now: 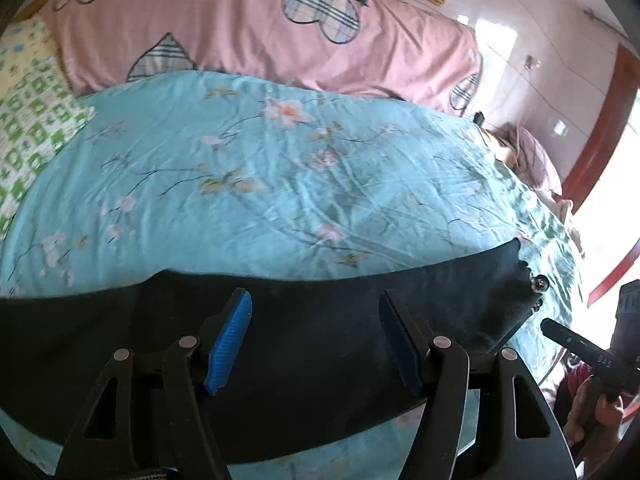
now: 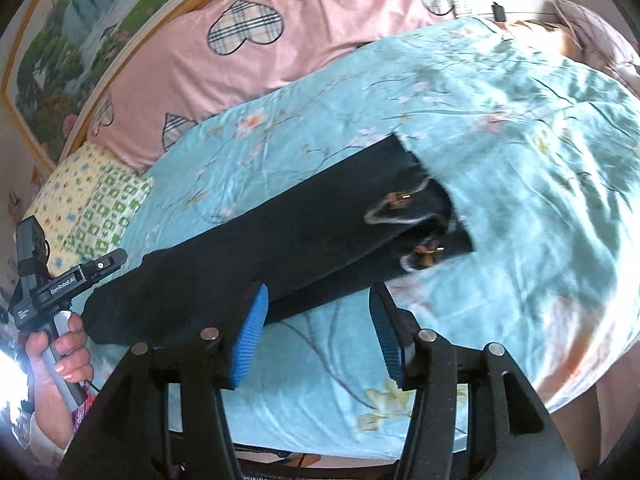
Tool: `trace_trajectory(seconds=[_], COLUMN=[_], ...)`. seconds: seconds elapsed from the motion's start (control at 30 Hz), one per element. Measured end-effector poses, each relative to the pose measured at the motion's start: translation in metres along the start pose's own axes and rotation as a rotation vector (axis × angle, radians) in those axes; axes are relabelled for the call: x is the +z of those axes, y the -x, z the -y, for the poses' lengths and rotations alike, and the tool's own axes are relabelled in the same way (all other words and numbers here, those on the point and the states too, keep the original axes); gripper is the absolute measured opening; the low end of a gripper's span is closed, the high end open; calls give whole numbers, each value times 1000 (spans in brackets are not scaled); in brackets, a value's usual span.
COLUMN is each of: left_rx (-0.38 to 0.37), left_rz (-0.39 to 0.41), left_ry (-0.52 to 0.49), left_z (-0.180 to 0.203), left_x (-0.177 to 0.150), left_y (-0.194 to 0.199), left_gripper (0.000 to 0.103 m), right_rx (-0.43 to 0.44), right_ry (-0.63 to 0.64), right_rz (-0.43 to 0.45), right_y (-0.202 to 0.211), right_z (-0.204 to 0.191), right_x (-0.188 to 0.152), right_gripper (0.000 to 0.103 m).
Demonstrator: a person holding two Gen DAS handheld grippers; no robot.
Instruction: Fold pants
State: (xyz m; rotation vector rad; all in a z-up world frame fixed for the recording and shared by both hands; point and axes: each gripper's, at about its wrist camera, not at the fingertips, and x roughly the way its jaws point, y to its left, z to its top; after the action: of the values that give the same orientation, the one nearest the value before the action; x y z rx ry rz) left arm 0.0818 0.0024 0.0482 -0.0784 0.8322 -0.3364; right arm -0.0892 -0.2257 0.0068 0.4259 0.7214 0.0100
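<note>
White lettering "GenRobot.AI" on side of black box-shaped body of left handheld gripper (image 2: 66,280), seen from right wrist view. Smaller white print lower on same body, too small to read. White letters "DAS" on black bar of right handheld gripper (image 1: 600,360), left wrist view; rest of marking unreadable.

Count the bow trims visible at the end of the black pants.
2. On the pants, one bow sits on the upper layer's hem and the other bow just below it on the lower layer. More could be hidden underneath.
</note>
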Motion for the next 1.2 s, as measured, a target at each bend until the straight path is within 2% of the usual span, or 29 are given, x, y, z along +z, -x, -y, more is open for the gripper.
trace_trajectory(seconds=[0.2,0.57,0.73,0.87,0.93,1.0,1.2], left_rx=[-44,-149,-219,-252,-278,-294,-378], left_rz=[-24,-130,-184,-233,-260,-281,-359], left_ry=[-95,-279,-373,-454,-478,-494,-540], left_z=[31,95,124,148,158,166,199], left_x=[16,42,48,49,49,50,55], left_y=[-17,-69,-92,-110,-119,-127,-152], left_gripper=[68,69,70,70,70,70,69], right_rx=[-17,-21,2,17,16,6,70], right_ry=[-71,-242,-334,-350,-332,-314,-354], right_rz=[-4,-39,-25,2,20,21,43], right_y=[-2,-14,-23,-27,-28,-29,-17], right_z=[17,43,52,55,56,59,82], right_x=[4,17,22,22,23,22,16], right_gripper=[55,55,55,55,44,19,13])
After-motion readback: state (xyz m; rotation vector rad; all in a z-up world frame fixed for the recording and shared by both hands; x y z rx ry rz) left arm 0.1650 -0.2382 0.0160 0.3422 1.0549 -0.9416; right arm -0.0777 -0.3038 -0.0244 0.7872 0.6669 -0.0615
